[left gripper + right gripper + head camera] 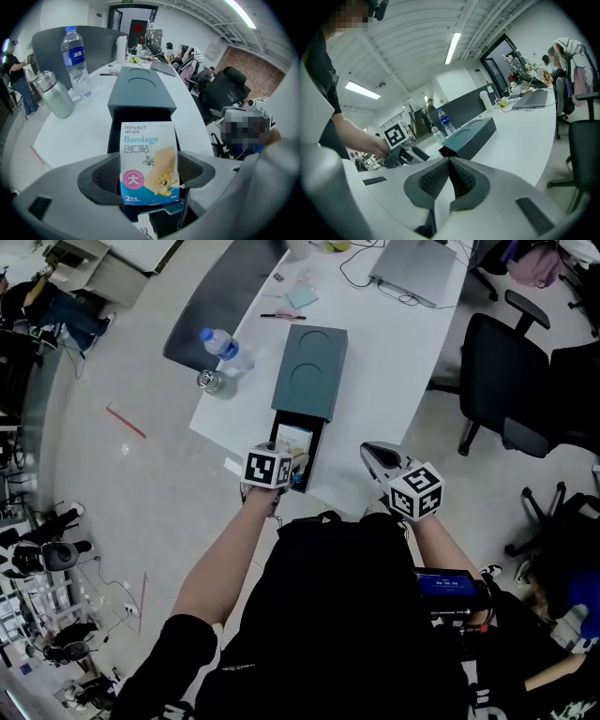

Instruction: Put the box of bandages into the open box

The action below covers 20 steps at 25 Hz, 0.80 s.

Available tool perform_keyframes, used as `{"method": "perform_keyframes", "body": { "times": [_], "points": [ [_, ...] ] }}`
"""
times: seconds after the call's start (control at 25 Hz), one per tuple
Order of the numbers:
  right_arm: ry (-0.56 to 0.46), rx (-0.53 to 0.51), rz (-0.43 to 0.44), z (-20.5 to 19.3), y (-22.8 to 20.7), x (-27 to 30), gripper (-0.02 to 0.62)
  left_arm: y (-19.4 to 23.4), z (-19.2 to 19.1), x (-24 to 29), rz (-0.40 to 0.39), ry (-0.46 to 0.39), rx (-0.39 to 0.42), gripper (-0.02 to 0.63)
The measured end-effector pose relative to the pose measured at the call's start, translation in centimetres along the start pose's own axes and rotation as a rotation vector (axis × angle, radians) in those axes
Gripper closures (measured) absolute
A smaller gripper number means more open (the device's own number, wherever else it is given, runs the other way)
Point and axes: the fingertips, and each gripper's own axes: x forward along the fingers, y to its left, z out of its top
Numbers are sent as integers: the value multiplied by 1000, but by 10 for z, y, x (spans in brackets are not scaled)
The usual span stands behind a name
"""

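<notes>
Holding the box of bandages (149, 164) upright, the left gripper (149, 174) sits over the pulled-out dark drawer (315, 448) of the open box (314, 371), centre of the head view. It looks lined up for a straight drop in. Its jaws are part-spread and pinch the carton by its two side edges, low down. Carton not released; whether its bottom touches the drawer can't be told. The right gripper (449, 171) is parked lower right by the table (394, 362) edge, jaws pressed together and nothing between them, probably just kept clear.

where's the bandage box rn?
Left gripper view, centre: bandage box held upright in the left gripper, at the open near end of the teal box.
</notes>
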Motion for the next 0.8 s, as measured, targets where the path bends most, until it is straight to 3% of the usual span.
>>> {"method": "perform_keyframes", "body": {
  "times": [0.16, 0.8],
  "points": [
    [0, 15, -6, -2, -5, -3, 569, 5, 1, 14, 21, 34, -9, 225],
    [-1, 63, -15, -6, -22, -12, 569, 5, -2, 32, 124, 149, 82, 224]
  ]
}}
